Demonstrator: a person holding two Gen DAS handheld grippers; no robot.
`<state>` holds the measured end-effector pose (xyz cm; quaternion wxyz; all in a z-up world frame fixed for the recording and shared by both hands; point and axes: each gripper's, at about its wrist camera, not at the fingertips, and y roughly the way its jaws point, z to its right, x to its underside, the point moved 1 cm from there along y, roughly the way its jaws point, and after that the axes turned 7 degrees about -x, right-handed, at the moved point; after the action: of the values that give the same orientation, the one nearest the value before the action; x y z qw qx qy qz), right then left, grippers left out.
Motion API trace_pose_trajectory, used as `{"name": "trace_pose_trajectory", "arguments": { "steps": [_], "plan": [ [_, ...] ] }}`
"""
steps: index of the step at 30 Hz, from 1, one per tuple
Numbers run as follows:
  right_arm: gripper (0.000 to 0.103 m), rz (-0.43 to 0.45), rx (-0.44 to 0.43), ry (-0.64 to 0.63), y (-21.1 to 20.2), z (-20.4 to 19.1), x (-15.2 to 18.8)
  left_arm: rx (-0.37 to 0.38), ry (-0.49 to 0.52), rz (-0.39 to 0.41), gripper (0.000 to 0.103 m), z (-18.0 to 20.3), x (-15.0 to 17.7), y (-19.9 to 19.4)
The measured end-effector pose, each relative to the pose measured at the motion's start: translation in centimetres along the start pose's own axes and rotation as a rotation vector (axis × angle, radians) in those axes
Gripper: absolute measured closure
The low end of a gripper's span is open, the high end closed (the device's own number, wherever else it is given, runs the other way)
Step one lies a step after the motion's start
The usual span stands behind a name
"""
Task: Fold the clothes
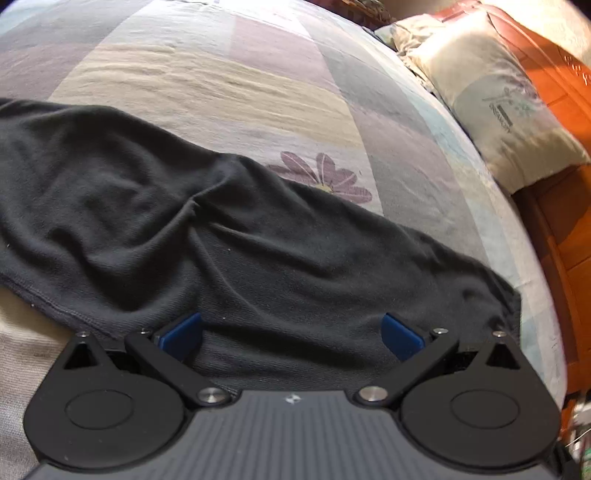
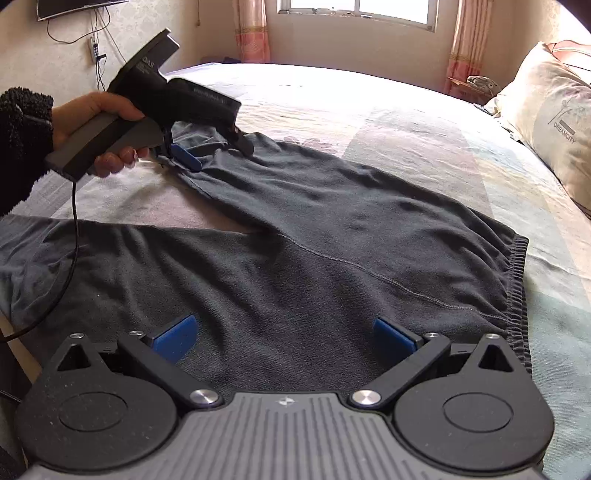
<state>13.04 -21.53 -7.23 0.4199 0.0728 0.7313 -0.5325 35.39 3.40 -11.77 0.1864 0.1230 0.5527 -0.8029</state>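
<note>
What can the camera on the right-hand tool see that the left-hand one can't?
Only the right wrist view shows the left tool from outside, open at a trouser leg's end, with the hand gripping it, plus the window and the elastic waistband.

Only the left wrist view shows the flower print on the bedsheet and the orange wooden bed frame.

Both show the dark grey trousers spread on the bed, a pillow, and an open tool at the bottom, as with the right tool.

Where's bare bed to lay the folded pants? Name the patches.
Bare patches: the wide stretch of bed between the pants and the window; a strip between the waistband and the pillow. Crowded: the near side, where pants and both tools sit.
</note>
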Motion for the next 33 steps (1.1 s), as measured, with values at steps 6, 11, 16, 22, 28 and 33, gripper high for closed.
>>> {"name": "trace_pose_trajectory", "arguments": {
  "steps": [6, 11, 16, 22, 28, 33],
  "plan": [
    [0.000, -0.001, 0.016, 0.008, 0.2, 0.0, -0.1, -0.030, -0.075, 0.081, 0.001, -3.6, -2.4, -1.1],
    [0.000, 0.000, 0.029, 0.007, 0.2, 0.2, 0.0, -0.091, -0.149, 0.085, 0.001, -6.5, -2.8, -1.7],
    [0.000, -0.010, 0.044, 0.051, 0.9, 0.9, 0.0, -0.105, -0.193, 0.165, 0.001, -8.9, -4.8, -3.6],
    [0.000, 0.004, 0.045, 0.035, 0.9, 0.5, -0.6, -0.190, -0.251, 0.159, 0.001, -12.4, -5.7, -2.0],
    [0.000, 0.002, 0.055, 0.058, 1.0, 1.1, -0.8, -0.261, -0.265, 0.200, 0.001, -13.4, -5.3, -4.1],
    [0.000, 0.005, 0.018, 0.100, 1.4, 1.0, -1.3, -0.165, -0.186, 0.165, 0.001, -10.9, -4.4, -3.6]
  ]
}}
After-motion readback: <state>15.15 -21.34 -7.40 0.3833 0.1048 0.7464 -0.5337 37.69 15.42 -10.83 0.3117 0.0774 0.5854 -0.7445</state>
